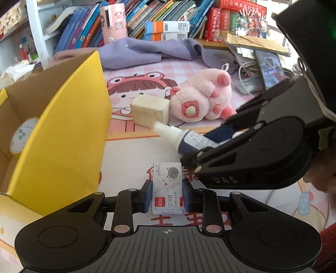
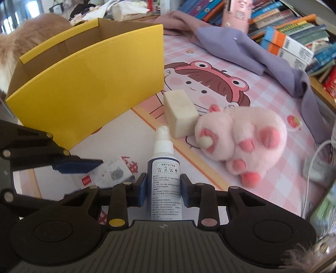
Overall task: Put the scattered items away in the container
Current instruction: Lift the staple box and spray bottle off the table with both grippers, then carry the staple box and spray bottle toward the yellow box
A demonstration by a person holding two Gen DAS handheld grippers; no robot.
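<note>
My left gripper [image 1: 167,194] is shut on a small white staple box [image 1: 167,187] with a cat picture, just right of the yellow cardboard box [image 1: 69,130]. The staple box also shows in the right wrist view [image 2: 109,174]. My right gripper [image 2: 162,190] is shut on a dark blue spray bottle [image 2: 163,174] with a white nozzle; the bottle also shows in the left wrist view [image 1: 184,137]. A cream sponge block [image 1: 150,110] and a pink plush toy [image 1: 201,98] lie on the pink cartoon mat beyond both grippers. A roll of tape [image 1: 23,134] lies inside the box.
A purple cloth [image 1: 151,50] lies at the back of the mat. Books [image 1: 147,19] and a pink cylinder [image 1: 113,21] line the rear. A phone [image 1: 271,69], papers and a white cable sit at the right. The yellow box [image 2: 84,84] stands open at the left.
</note>
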